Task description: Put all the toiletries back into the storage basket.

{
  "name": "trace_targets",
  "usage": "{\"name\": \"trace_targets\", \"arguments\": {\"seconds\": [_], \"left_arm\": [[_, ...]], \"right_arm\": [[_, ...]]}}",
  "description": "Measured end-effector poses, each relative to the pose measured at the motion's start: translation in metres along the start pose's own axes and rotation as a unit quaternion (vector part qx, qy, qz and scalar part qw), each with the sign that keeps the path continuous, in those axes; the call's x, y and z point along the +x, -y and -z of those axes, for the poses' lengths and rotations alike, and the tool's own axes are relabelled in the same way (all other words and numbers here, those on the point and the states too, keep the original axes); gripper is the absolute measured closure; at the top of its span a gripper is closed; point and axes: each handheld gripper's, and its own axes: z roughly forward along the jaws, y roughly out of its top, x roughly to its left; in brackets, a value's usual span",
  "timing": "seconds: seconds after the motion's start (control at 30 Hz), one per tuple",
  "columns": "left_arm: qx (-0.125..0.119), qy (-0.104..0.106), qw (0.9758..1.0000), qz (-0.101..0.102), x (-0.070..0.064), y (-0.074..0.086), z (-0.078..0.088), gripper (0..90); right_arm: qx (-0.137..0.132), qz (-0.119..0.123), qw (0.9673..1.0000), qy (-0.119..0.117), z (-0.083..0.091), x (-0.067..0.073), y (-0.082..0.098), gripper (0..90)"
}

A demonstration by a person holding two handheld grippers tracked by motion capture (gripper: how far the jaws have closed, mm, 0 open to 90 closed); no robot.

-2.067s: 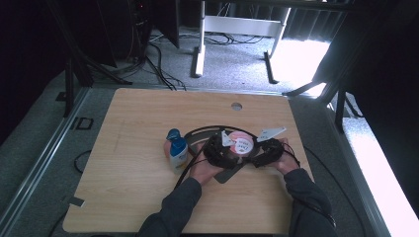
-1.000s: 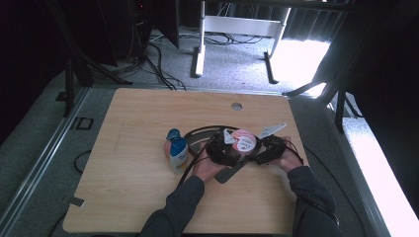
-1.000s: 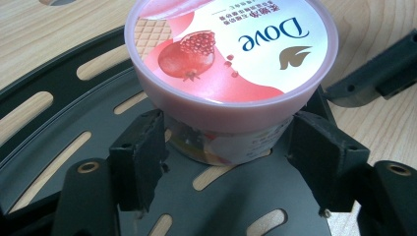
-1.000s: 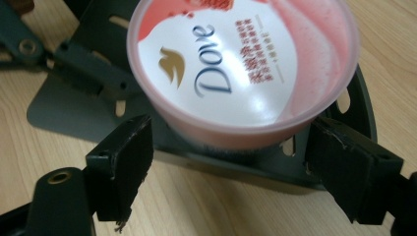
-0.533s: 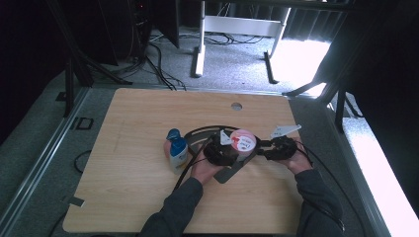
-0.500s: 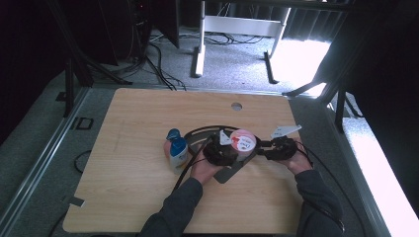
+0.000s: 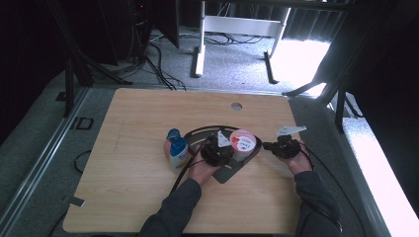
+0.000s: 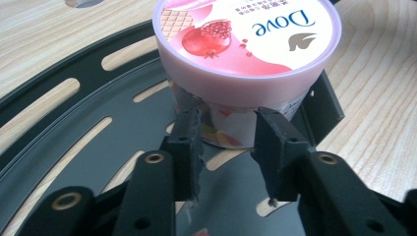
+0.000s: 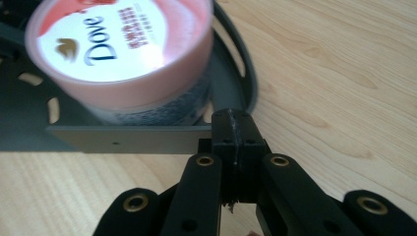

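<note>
Pink round Dove tub (image 8: 246,54) standing on dark slotted metal tray (image 8: 59,128), near its right edge, on pale wooden table (image 7: 138,123). Left gripper (image 8: 226,142) spread, jaws flanking tub base, not closed. Right gripper (image 9: 233,137) pressed together, apparently nipping tray rim. Blue-capped bottle (image 7: 176,150) just left of tray. Likely step: steadying tray, about to grasp tub. Next: close left jaws squarely, lift straight.
</note>
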Motion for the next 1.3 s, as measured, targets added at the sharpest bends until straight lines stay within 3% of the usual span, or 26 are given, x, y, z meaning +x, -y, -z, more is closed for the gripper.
{"name": "trace_targets", "arguments": {"seconds": [0.2,0.47,0.8,0.97,1.3], "left_arm": [[0.001,-0.016,0.9999,-0.002,0.003,-0.001,0.0,74.2],[-0.007,-0.048,0.9988,0.005,0.003,-0.004,-0.003,89.3],[-0.006,-0.045,0.9989,0.014,0.006,-0.004,-0.007,87.4],[0.003,-0.042,0.9991,0.004,0.001,-0.008,-0.014,87.0],[0.0,-0.033,0.9995,0.003,-0.003,-0.016,-0.02,88.0]], "right_arm": [[0.01,-0.024,0.9993,0.028,-0.009,-0.006,0.002,90.0],[0.011,-0.044,0.998,0.045,-0.02,-0.01,-0.004,90.0],[0.012,-0.046,0.998,0.042,-0.023,-0.011,-0.005,90.0],[0.013,-0.047,0.998,0.041,-0.022,-0.011,-0.005,90.0],[0.009,-0.045,0.9984,0.033,-0.02,-0.012,-0.004,90.0]]}}
